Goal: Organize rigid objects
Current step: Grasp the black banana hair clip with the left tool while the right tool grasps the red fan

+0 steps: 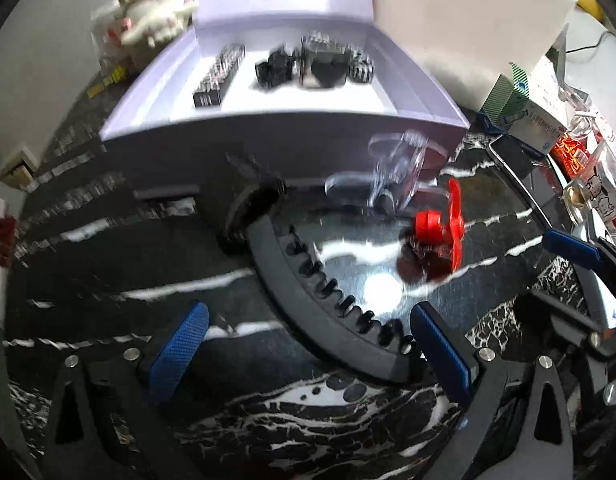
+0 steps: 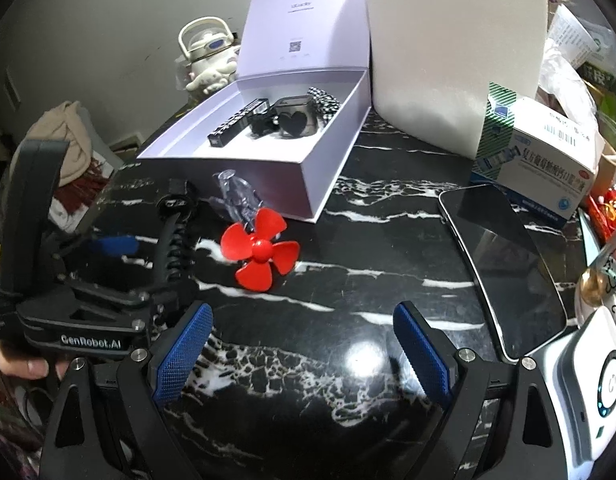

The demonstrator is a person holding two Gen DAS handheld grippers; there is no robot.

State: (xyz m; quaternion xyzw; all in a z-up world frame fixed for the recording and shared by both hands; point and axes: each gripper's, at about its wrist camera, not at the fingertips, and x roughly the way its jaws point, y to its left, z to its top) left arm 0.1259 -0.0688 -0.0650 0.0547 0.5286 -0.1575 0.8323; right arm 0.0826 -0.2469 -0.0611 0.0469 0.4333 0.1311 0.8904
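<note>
A black notched watch strap (image 1: 308, 280) lies on the black marble table (image 1: 108, 264), running from its round case (image 1: 252, 208) down between my left gripper's (image 1: 310, 350) fingers. That gripper is open, and its right pad (image 1: 440, 356) is close to the strap's end. A red four-blade propeller (image 2: 260, 252) lies flat to the right of the strap. My right gripper (image 2: 304, 356) is open and empty, low over the table in front of the propeller. Behind both stands an open white box (image 2: 328, 160) holding several small black items (image 2: 292, 120). A clear plastic piece (image 2: 236, 196) lies against the box's front.
A dark phone (image 2: 504, 268) lies on the right. A medicine carton (image 2: 540, 160) sits behind it, with a white device (image 2: 596, 392) at the right edge. A white panel (image 2: 452, 60) stands beside the box. A toy and kettle (image 2: 208, 56) are at the back left, and a glass (image 1: 600, 184) at the far right.
</note>
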